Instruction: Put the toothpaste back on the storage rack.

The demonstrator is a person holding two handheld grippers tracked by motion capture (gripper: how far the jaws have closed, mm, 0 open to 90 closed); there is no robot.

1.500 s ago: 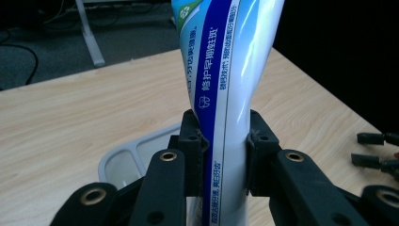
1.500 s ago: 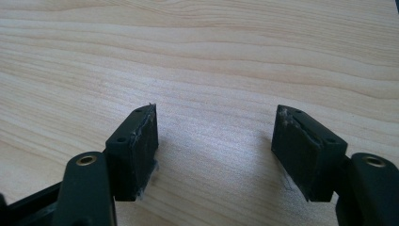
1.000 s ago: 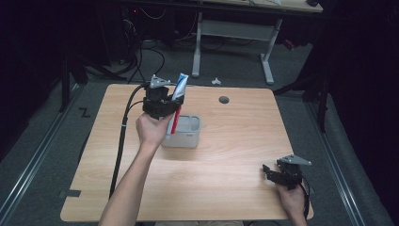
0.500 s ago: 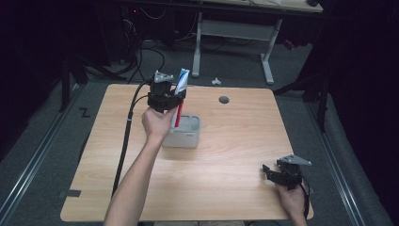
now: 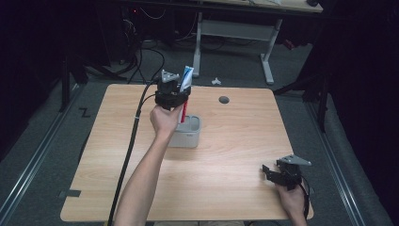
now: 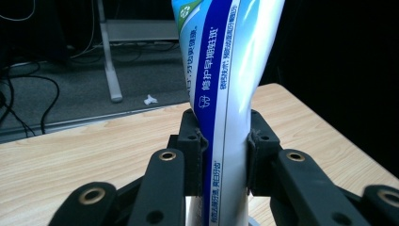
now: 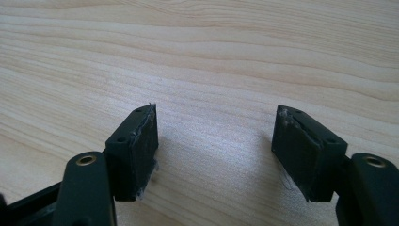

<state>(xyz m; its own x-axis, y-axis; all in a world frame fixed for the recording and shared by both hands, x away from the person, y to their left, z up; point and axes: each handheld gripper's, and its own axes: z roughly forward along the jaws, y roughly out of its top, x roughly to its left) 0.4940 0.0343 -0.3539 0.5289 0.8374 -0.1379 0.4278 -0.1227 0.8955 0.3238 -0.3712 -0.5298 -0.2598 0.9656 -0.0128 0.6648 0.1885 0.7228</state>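
1. Left gripper (image 5: pixel 181 96): raised above the far-left part of the desk (image 5: pixel 235 141), pinching a toothpaste tube (image 6: pixel 226 94) between both pads.
2. Toothpaste tube: held roughly upright, its flat end uppermost. In the high view its red lower part reaches down into the grey container (image 5: pixel 188 134); whether it touches the bottom cannot be told.
3. Tube markings, left gripper view: white and light blue body with a dark blue lengthwise band carrying white Chinese characters, a small tooth symbol, and a green recycling-style mark near the top edge. The smaller print is legible only in part; no brand name can be read.
4. Grey container: stands on the desk directly below the left gripper, just beside the person's left hand (image 5: pixel 164 120).
5. Right gripper (image 5: pixel 277 173): low over the near-right corner of the desk, jaws spread wide with bare wood between the pads (image 7: pixel 141 141).
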